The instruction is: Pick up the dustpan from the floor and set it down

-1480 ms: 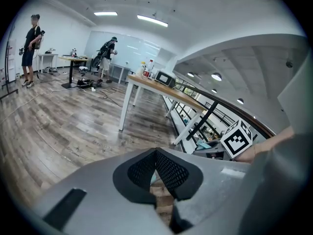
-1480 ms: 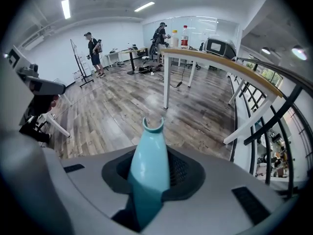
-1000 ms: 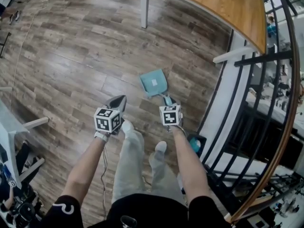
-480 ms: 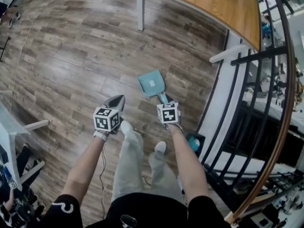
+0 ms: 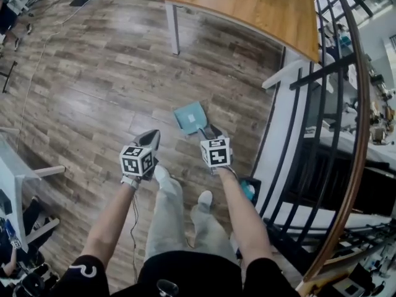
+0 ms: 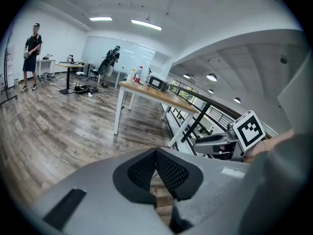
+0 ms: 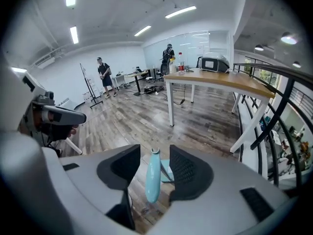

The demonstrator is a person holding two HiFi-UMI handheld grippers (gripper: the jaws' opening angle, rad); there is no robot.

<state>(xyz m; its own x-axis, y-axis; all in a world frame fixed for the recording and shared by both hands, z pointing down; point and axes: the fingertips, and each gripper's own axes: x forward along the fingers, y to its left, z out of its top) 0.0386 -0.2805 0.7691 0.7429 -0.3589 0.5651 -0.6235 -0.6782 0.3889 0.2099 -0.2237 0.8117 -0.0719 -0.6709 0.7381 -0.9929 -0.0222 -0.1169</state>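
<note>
A teal dustpan lies on the wooden floor ahead of the person's feet. Its handle runs back toward my right gripper. In the right gripper view the handle stands between the jaws of the right gripper with a gap on each side, so no pad presses on it. That gripper is open. My left gripper hangs to the left of the dustpan, apart from it. Its pads meet at the tip with nothing between them.
A wooden table on white legs stands beyond the dustpan. A black railing runs along the right. A teal object sits by the person's right foot. A white frame is at the left. Two people stand far off.
Both grippers have lifted up from the floor. The dustpan now looks smaller and stays on the floor, and more of the table has come into view.
</note>
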